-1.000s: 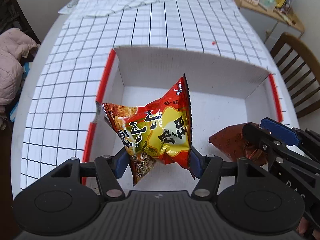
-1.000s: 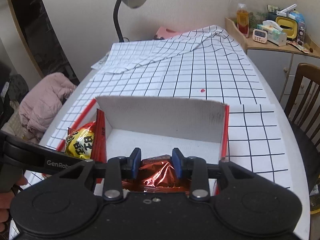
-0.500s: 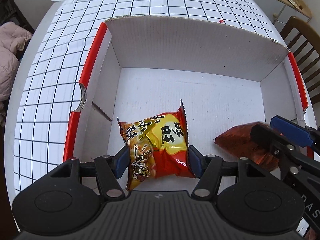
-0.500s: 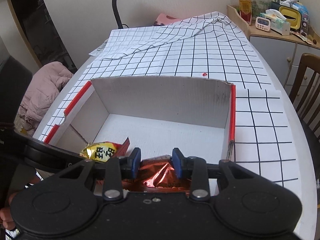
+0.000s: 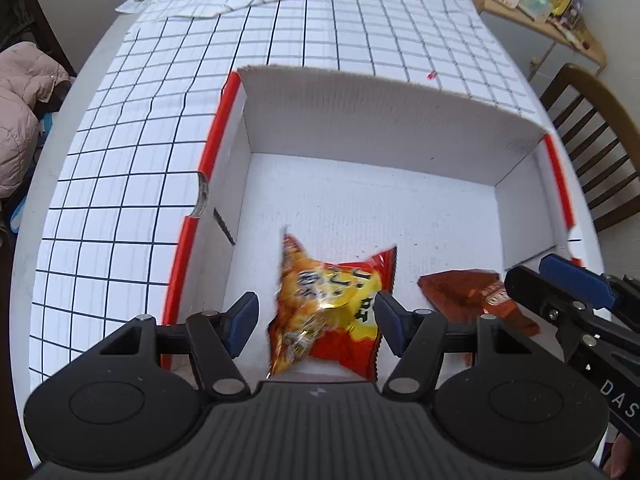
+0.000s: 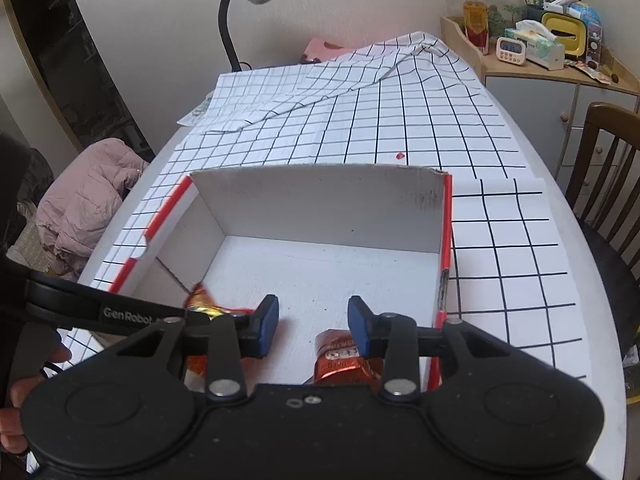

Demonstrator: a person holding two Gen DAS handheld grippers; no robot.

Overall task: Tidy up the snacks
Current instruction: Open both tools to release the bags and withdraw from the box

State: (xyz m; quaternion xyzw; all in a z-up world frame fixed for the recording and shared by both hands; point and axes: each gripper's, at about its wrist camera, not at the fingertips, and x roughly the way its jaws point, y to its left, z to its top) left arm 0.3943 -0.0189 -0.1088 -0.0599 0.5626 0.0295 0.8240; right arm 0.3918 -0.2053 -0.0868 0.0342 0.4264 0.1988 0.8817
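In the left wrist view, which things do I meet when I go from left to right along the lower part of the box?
Red-edged left wall of the box → left gripper's left finger → yellow and red snack bag → left gripper's right finger → brown snack packet → right gripper.

We read "GenRobot" on the left gripper's arm (image 6: 120,314) and "DAS" on the right gripper's arm (image 5: 616,394); snack-bag print stays illegible.
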